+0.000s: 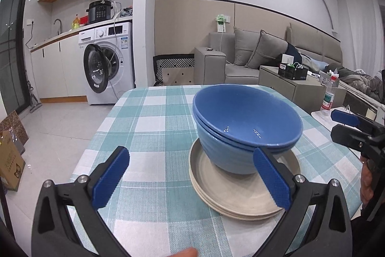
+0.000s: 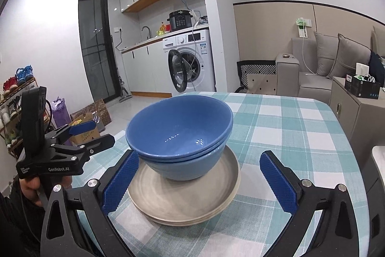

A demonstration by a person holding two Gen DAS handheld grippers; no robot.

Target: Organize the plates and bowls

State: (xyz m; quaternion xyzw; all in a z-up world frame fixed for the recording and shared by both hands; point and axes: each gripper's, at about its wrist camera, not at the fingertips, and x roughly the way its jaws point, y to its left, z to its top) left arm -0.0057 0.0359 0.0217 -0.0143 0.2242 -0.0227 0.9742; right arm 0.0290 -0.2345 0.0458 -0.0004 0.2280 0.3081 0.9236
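The sorting looks finished: the blue bowls point(image 1: 245, 127) sit nested on the stack of beige plates point(image 1: 231, 194), middle of the checked bench point(image 1: 149, 117). Both the left gripper point(image 1: 190, 182) and the right gripper point(image 2: 199, 184) have jaws wide apart, holding nothing. Seen from the left, the stack lies at about one o'clock. Exact bowl and plate counts are hard to read; the bench's near edge is cut off.

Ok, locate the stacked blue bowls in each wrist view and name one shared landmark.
Left wrist: blue bowls right of centre, on the beige plates.
Right wrist: blue bowls just left of centre, on the same plates.
Shared landmark: the washing machine behind the table.
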